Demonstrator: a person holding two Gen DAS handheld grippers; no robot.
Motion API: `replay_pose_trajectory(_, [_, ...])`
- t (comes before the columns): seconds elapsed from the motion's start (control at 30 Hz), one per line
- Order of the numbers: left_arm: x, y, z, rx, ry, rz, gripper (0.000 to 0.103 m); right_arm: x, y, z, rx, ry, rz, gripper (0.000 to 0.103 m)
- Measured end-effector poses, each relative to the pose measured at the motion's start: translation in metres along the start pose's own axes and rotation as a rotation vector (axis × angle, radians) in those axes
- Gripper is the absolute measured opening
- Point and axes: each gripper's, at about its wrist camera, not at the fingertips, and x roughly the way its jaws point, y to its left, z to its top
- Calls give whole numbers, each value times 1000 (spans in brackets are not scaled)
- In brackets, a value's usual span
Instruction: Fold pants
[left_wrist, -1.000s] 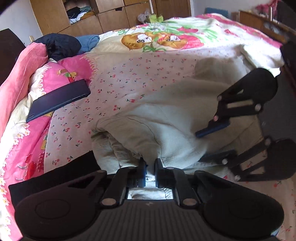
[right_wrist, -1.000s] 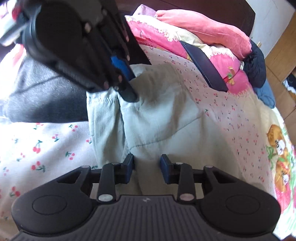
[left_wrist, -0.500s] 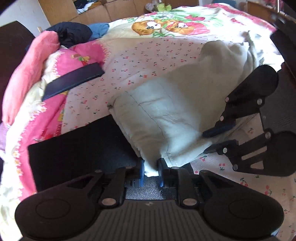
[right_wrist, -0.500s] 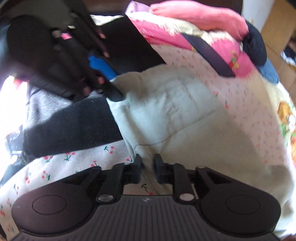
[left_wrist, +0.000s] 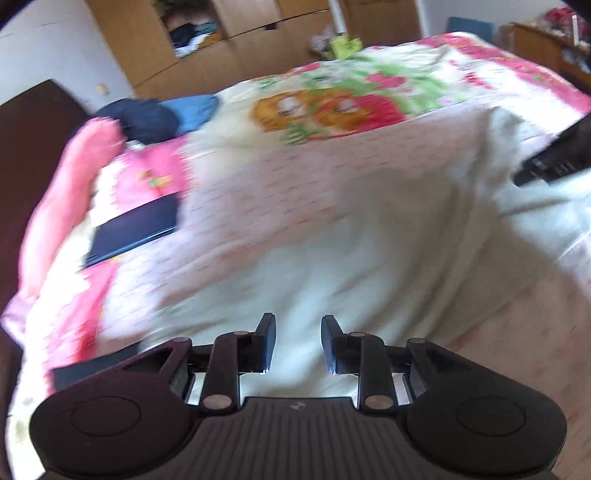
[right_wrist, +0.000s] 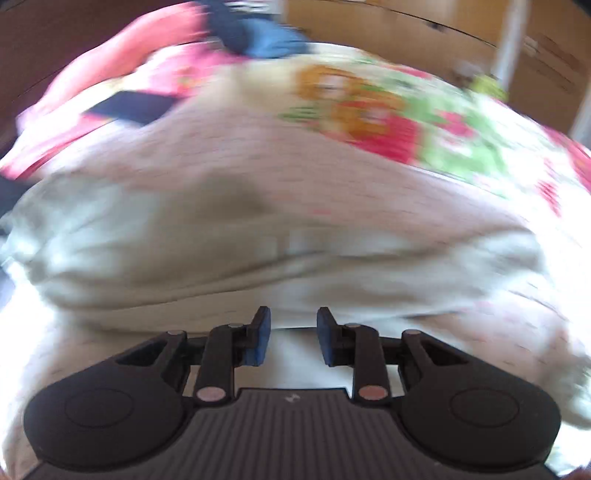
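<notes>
Left wrist view, blurred: left gripper (left_wrist: 298, 343) over the near end of the pale green pants (left_wrist: 369, 251), jaws parted and just widened further, nothing pinched between the pads, cloth only lying below the gap. Pants spread across the flowered bedsheet (left_wrist: 280, 184), reaching toward the right edge of the bed. Dark flat case (left_wrist: 135, 229) on the pink pillow (left_wrist: 147, 177) at left; cartoon blanket (left_wrist: 332, 107) farther back; a dark piece of the right gripper (left_wrist: 554, 162) at the right edge (too smeared to read its jaws here). Right wrist view, more blurred: right gripper (right_wrist: 293, 338) above the near edge of the pants (right_wrist: 258, 251), jaws released, likewise just opened wider, gap empty. Pants lying crosswise as a wide pale band on the bedsheet (right_wrist: 258, 147), cartoon blanket (right_wrist: 369, 110) behind.
</notes>
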Motion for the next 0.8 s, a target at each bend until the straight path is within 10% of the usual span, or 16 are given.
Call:
replay_pose_trajectory(0.23, [66, -106, 76, 91, -123, -235, 48, 38, -148, 50, 307, 65, -115, 35])
replay_pose_trajectory(0.53, [120, -155, 99, 204, -81, -346, 51, 130, -199, 88, 650, 194, -128, 45])
replay_pose_trajectory(0.63, [128, -158, 95, 200, -56, -356, 51, 146, -200, 86, 647, 215, -206, 35])
replay_pose_trajectory(0.7, [129, -157, 93, 190, -57, -358, 48, 138, -209, 81, 688, 185, -187, 9])
replay_pose_trajectory(0.8, [126, -154, 95, 164, -56, -381, 28, 106, -219, 70, 712, 123, -144, 2])
